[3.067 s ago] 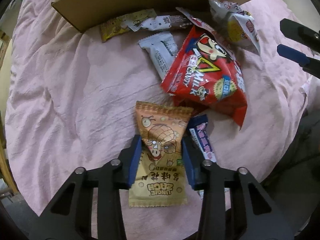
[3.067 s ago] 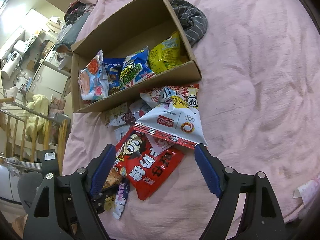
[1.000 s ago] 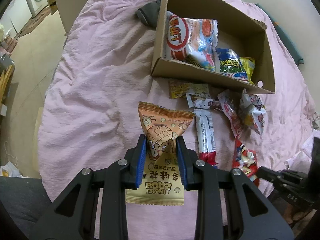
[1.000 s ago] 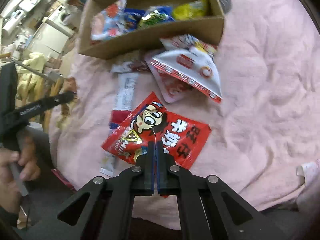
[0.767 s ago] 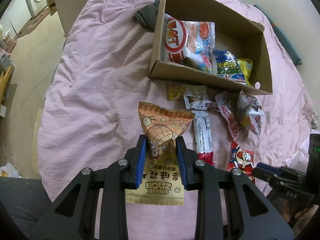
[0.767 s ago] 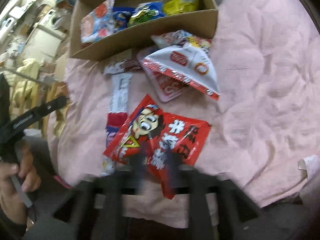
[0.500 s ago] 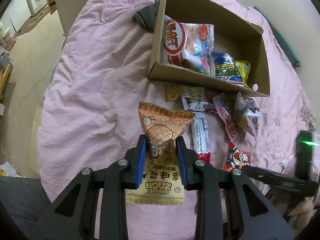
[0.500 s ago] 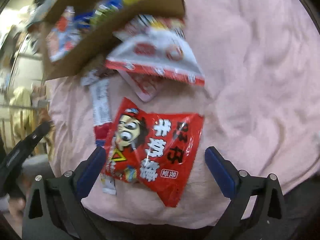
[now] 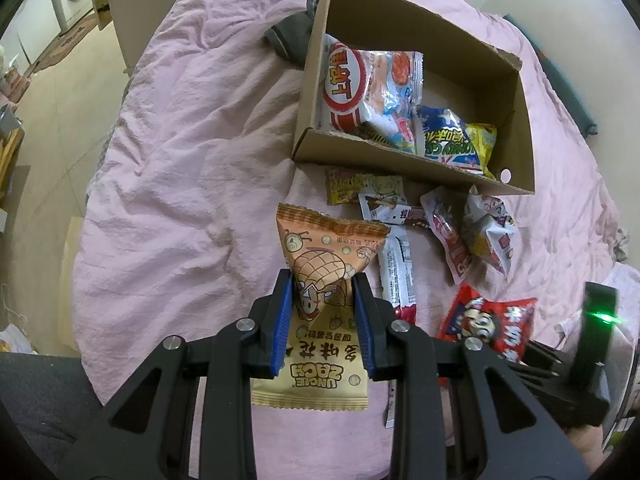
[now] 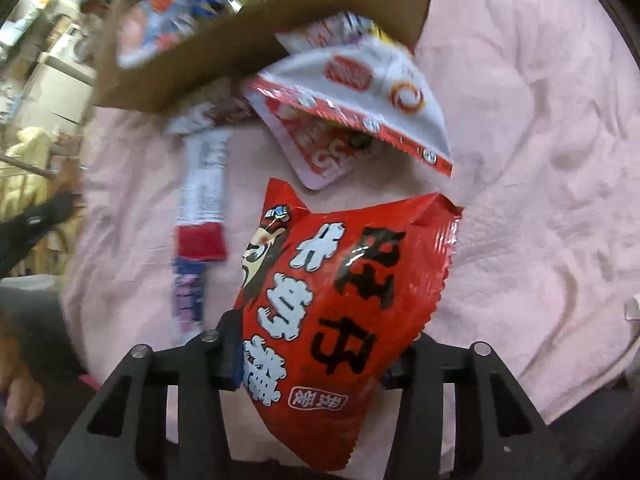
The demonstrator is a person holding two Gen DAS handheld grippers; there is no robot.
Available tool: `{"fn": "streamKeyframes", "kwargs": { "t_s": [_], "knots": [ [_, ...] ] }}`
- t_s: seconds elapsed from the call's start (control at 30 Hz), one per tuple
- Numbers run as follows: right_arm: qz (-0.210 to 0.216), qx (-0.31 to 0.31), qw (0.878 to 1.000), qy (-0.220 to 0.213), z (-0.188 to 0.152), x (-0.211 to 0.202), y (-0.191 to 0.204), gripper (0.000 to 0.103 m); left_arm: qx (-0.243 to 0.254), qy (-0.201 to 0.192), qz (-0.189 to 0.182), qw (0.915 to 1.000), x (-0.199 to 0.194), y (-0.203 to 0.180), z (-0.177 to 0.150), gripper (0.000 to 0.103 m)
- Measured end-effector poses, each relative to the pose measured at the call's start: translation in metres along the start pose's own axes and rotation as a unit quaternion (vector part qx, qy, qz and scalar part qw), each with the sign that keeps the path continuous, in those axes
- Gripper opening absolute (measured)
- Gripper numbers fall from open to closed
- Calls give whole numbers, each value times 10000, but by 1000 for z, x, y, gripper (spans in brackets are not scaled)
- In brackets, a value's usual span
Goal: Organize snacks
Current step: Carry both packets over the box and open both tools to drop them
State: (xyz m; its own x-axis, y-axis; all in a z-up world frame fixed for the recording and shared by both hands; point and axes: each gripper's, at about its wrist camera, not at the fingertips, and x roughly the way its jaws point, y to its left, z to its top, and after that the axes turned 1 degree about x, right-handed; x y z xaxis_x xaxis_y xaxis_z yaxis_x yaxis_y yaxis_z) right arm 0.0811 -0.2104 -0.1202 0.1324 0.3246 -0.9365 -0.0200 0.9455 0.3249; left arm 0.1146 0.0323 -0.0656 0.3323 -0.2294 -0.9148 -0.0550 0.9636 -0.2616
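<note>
My left gripper (image 9: pixel 322 312) is shut on an orange Uncle Zoo peanut bag (image 9: pixel 320 256) and holds it above the pink bedcover. My right gripper (image 10: pixel 316 344) has closed on the red milk-candy bag (image 10: pixel 340 292), whose lower end sits between the jaws; the same bag shows in the left wrist view (image 9: pixel 492 320). The open cardboard box (image 9: pixel 516 92) lies beyond, with several snack bags inside. Loose packets lie in front of it: a white and red bag (image 10: pixel 360 80), a long white bar (image 10: pixel 204 176).
A grey sock (image 9: pixel 292 36) lies behind the box. The bed's left edge drops to the floor (image 9: pixel 52 128). A small yellow packet (image 9: pixel 360 186) and a crumpled white bag (image 9: pixel 490 230) lie by the box front. The pink cover (image 10: pixel 540 120) spreads right.
My right gripper opened wide, moved down onto the red candy bag and closed on it. My left gripper kept its hold on the peanut bag, almost still.
</note>
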Motion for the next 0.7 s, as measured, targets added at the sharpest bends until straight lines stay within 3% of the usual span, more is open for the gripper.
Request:
{"fn": "streamKeyframes", "kwargs": {
  "t_s": [0.37, 0.7],
  "knots": [
    [574, -72, 9974, -422, 8, -29, -2, 46, 107, -128, 201, 9997, -1, -2, 0, 25],
    [1135, -436, 9812, -1500, 27, -81, 3, 46, 209, -547, 443, 9973, -19, -6, 11, 25]
  ]
}}
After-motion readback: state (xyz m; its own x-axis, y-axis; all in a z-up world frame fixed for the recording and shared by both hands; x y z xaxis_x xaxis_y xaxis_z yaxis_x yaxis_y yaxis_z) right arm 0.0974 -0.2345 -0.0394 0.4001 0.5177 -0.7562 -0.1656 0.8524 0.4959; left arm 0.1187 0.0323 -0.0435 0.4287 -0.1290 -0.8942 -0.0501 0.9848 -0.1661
